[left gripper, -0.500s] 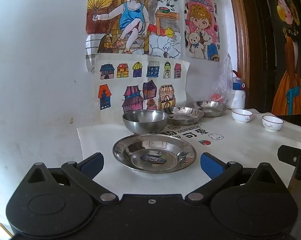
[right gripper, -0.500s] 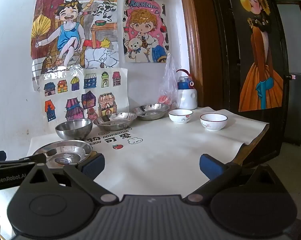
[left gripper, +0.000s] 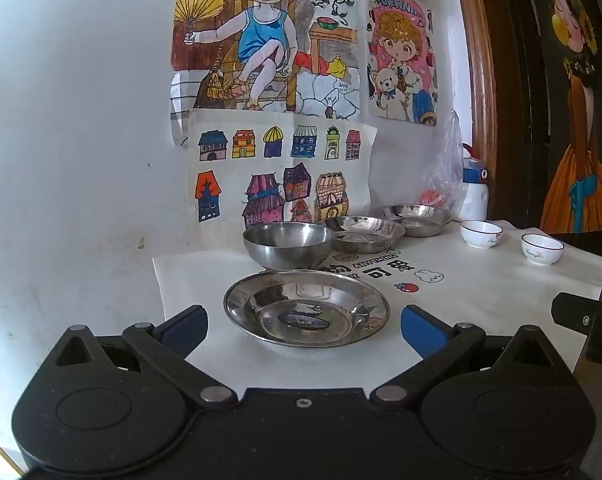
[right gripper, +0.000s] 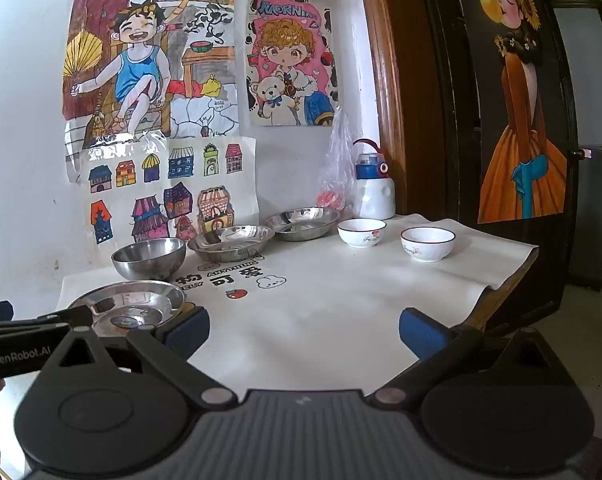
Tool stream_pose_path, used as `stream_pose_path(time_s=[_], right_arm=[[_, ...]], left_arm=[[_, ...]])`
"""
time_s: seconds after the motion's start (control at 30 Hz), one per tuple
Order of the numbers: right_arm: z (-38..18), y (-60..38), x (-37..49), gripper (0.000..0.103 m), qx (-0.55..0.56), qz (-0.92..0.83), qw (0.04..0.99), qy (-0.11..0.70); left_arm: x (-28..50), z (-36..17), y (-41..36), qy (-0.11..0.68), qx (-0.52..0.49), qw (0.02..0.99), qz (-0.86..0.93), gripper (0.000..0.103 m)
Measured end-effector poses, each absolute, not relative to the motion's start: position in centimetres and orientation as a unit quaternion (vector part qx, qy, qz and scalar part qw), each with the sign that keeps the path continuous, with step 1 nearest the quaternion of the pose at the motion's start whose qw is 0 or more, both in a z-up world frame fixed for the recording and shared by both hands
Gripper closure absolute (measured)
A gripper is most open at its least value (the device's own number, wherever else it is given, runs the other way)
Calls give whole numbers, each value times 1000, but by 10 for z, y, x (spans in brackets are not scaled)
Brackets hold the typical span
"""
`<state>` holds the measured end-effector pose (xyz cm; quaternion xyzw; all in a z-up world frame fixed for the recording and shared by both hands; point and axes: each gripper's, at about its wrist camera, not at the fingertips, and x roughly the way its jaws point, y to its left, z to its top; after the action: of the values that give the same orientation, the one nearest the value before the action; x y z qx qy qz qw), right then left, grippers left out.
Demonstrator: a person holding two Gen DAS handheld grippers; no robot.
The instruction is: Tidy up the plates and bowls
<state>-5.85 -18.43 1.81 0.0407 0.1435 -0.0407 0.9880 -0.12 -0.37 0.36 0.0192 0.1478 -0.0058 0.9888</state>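
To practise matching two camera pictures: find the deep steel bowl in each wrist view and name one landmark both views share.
Left wrist view: the deep steel bowl sits at centre, just behind the nearest steel plate.
Right wrist view: the deep steel bowl sits left of centre, behind that same plate.
Shared landmark: the drawing of coloured houses on the wall behind it.

The right gripper [right gripper: 303, 326] is held with jaws spread wide above a white tablecloth [right gripper: 341, 312]. A steel plate [right gripper: 129, 304] is seen at left beside the left gripper [right gripper: 29, 340]; a steel bowl [right gripper: 149, 258], two more steel plates and two white bowls are ranged behind.
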Motion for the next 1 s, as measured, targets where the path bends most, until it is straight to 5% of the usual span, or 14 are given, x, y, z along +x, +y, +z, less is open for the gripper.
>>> stream_pose_path(time_s=[1.0], right_arm=[[18, -184, -60, 0, 41, -41, 988, 143]], left_arm=[[-5, 3, 0, 145, 19, 989, -14, 1]])
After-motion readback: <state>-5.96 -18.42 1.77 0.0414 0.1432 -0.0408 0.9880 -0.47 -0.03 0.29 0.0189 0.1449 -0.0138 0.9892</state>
